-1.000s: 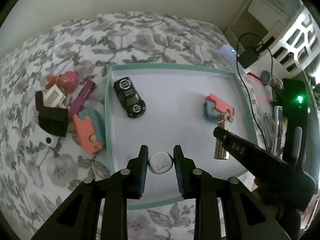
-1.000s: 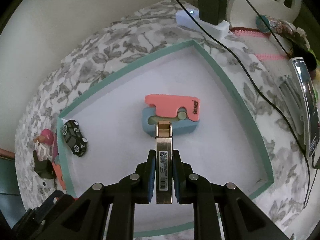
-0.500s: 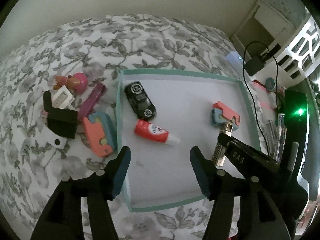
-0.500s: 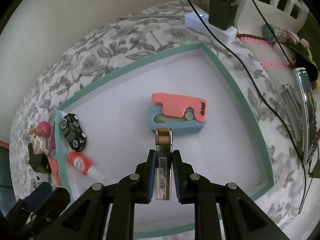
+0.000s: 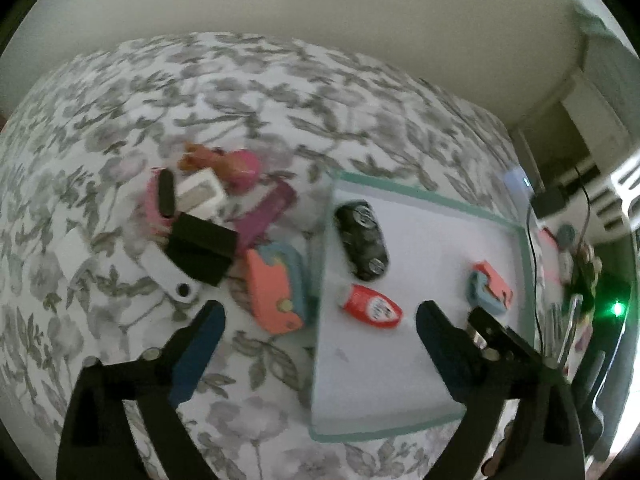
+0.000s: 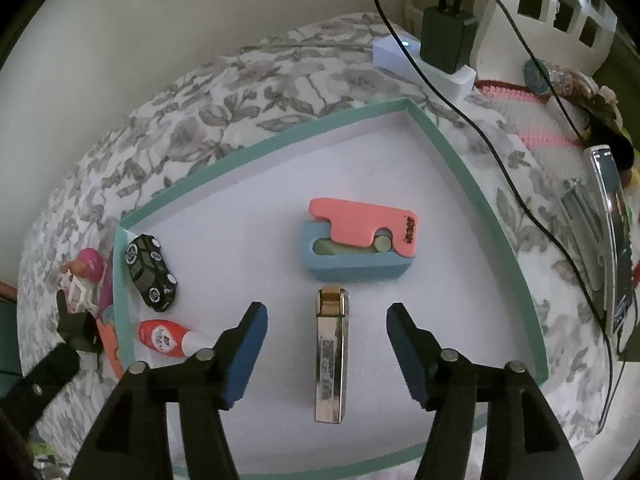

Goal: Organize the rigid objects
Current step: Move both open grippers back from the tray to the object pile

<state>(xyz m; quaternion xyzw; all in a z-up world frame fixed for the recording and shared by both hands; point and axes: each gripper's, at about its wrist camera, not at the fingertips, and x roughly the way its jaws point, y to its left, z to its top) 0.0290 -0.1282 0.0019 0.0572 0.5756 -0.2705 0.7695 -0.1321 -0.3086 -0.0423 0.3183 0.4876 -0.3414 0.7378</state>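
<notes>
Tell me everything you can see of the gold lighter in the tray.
The gold lighter is a slim, shiny metal-looking bar with a stepped cap and a printed label on its side. It lies flat on the tray floor, cap toward the pink-and-blue block, just short of it. The right gripper, jaws opening, straddles it without touching.

A shallow tray (image 6: 472,184) sits on the bed (image 6: 248,92). Inside it, a toy car (image 6: 151,273) lies at the left wall, with a small tube (image 6: 168,338) just in front of it. Toward the middle lies a block-shaped gadget (image 6: 356,240), and just in front of that a slim case (image 6: 330,356) lies lengthwise, apart from it. Outside the tray, left of its wall, a heap of small things (image 5: 216,224) rests on the bed, a second gadget (image 5: 274,292) nearest the tray. Behind the tray's far right corner sits a power strip (image 6: 424,64) with a charger (image 6: 446,38) plugged in; its cable (image 6: 520,196) trails along the tray's right side.
</notes>
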